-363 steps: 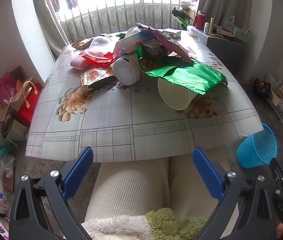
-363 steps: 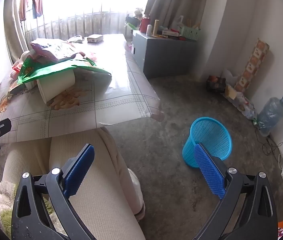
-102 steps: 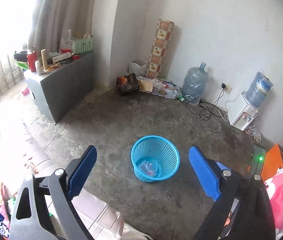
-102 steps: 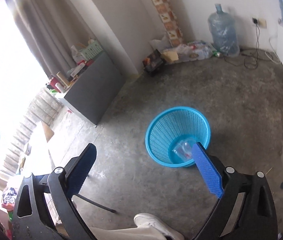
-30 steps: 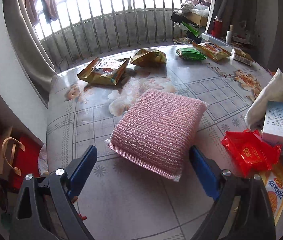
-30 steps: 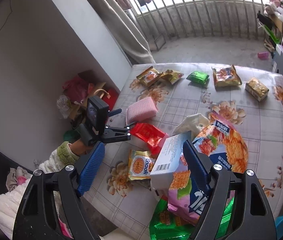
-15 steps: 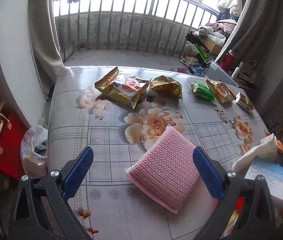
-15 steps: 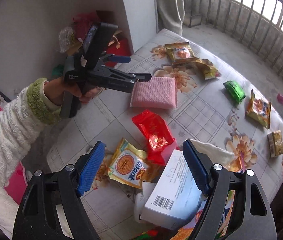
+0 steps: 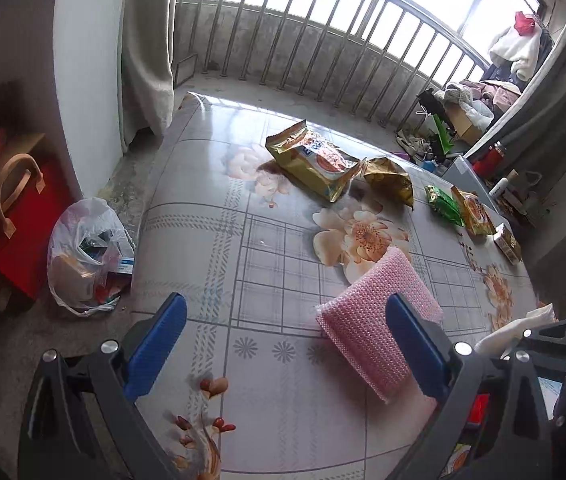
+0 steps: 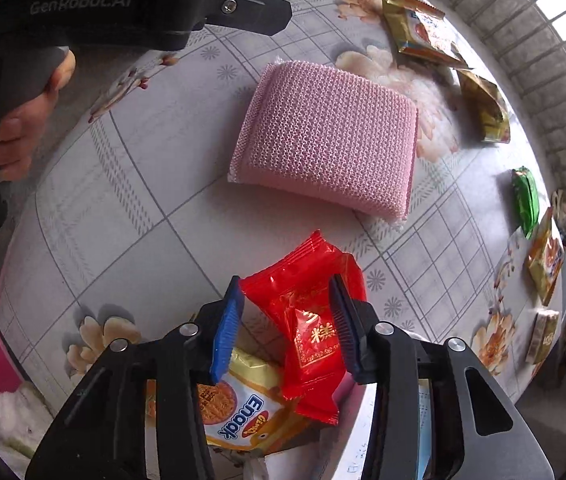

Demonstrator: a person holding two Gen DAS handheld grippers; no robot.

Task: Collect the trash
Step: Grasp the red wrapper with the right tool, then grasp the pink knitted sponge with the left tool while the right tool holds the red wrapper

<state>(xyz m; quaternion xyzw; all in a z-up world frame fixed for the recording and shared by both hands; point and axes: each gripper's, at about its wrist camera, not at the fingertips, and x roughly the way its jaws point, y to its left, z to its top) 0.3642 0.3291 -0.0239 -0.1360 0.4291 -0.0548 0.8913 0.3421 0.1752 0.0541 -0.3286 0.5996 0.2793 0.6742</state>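
The table (image 10: 95, 216) is the largest thing; it carries a glossy cloth printed with grey checks and peach flowers. On it lies a pink knitted pad (image 10: 327, 136), flat, near the middle, with bare cloth all around it. Beyond it, toward the window bars, are scattered snack bags: a gold one (image 9: 315, 164), a crumpled gold one (image 9: 389, 180) and a small green one (image 9: 443, 204).

The left gripper (image 9: 283, 344) has its jaws spread wide above the table with nothing between them; its body shows the writing "GenRobot.AI" in the right wrist view.

The right gripper (image 10: 283, 326) points down at the table's near edge. Its jaws have just been closing, and the red wrapper (image 10: 307, 320) with gold Chinese characters stands between the blue pads, which touch it on both sides. Just under it lies a yellow packet (image 10: 239, 412) marked "Enaak".
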